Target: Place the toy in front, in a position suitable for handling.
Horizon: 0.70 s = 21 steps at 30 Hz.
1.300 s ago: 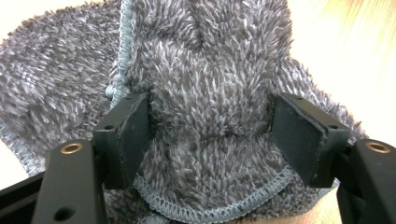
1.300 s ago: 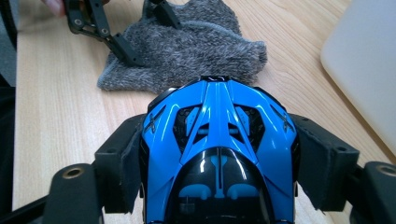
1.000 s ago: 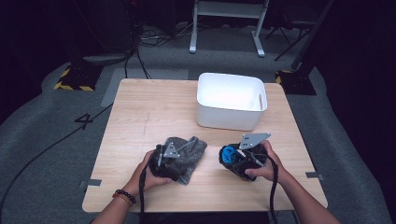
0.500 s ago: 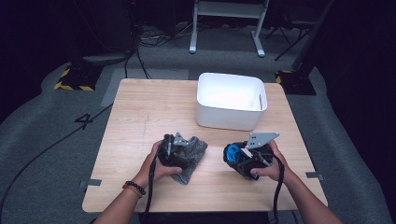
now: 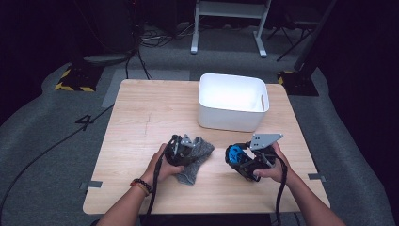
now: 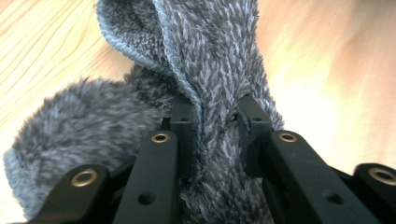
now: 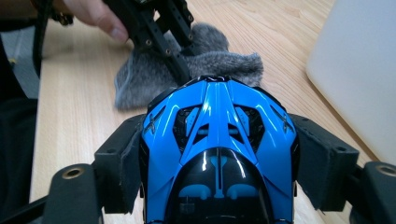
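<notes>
1. Left side of the wooden table (image 5: 141, 117): bare board. The working items are gathered at the near edge, within reach of both forearms, which I judge deliberate for short reaches.

2. Left gripper (image 5: 181, 148): held in the person's left hand (image 5: 162, 165), low over the table. Its jaws are closed on a raised fold of the grey fleece cloth (image 6: 215, 70). In the left gripper view the fold stands pinched between the two pads, the jaws narrowed to the thickness of the fabric. The rest of the cloth bunches below and to the left on the wood. Grasping a fold rather than the flat sheet gives the jaws something to bite; I judge this a lifting grip.

3. Cloth position: near the front centre of the table, partly lying on it, well apart from the bin.

4. Right gripper (image 5: 240, 157): held in the right hand (image 5: 270, 167), just right of the cloth and apart from it. Its jaws are clamped on a blue toy car (image 7: 217, 154), one pad against each flank, opened to the car's width. The car's nose points toward the cloth. Whether the car rests on the table cannot be told.

5. White plastic bin (image 5: 234, 101): far centre-right, upright, and appears empty. I judge it the likely receptacle for both items.
</notes>
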Tool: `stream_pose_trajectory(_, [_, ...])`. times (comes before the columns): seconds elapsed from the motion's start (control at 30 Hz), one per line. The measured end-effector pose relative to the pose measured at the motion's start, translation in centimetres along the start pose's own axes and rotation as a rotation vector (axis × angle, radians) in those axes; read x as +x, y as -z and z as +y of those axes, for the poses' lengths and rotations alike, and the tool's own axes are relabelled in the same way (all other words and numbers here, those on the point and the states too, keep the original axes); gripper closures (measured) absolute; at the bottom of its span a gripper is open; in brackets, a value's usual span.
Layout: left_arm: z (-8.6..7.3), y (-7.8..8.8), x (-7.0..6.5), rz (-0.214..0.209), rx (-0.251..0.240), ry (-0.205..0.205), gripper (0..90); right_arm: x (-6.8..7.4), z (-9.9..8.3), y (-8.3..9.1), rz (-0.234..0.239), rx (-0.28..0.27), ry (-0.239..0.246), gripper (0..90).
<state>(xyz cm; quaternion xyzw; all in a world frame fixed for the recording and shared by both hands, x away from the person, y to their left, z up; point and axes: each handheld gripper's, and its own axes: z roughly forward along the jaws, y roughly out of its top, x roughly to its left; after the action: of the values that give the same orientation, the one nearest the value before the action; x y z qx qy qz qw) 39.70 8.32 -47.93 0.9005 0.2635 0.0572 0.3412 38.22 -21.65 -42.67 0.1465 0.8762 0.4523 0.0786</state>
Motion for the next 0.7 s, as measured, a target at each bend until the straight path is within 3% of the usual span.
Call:
stream_pose_trajectory(0.03, [0.0, 0.0, 0.0, 0.0, 0.0, 0.0, 74.0, 0.0, 0.0, -0.1, 0.005, -0.006, -0.003, 26.5])
stream_pose_trajectory(0.07, [0.4, 0.5, -1.0, -0.044, -0.066, -0.038, 74.4, 0.1, 0.1, -0.1, 0.006, -0.01, -0.002, 26.5])
stream_pose_trajectory(0.1, [0.8, 0.8, -1.6, -0.054, -0.099, -0.062, 74.5, 0.1, 0.1, -0.2, 0.002, -0.014, 0.0, 26.6])
stream_pose_trajectory(0.13, [0.8, 0.8, -1.6, -0.054, -0.099, -0.062, 74.5, 0.1, 0.1, -0.2, 0.002, -0.014, 0.0, 26.6])
stream_pose_trajectory(0.17, [1.4, 1.5, -2.8, -0.086, -0.163, -0.104, 74.5, 0.2, 0.2, -0.4, 0.003, -0.027, 0.005, 26.5])
stream_pose_trajectory(0.27, [2.3, 2.0, -4.3, -0.114, -0.218, -0.157, 74.5, 0.3, 0.3, -0.3, 0.01, -0.055, 0.01, 26.5])
stream_pose_trajectory(0.4, [2.9, 2.0, -5.3, -0.142, -0.258, -0.182, 74.5, 0.3, 0.3, -0.2, 0.011, -0.076, 0.007, 26.5])
stream_pose_trajectory(0.47, [3.4, 2.2, -6.0, -0.128, -0.279, -0.208, 74.6, 0.2, 0.2, -0.3, 0.019, -0.065, 0.004, 26.5])
stream_pose_trajectory(0.7, [3.4, 2.1, -6.4, -0.106, -0.296, -0.234, 74.8, -0.2, -0.3, -0.4, 0.047, -0.052, -0.02, 26.4])
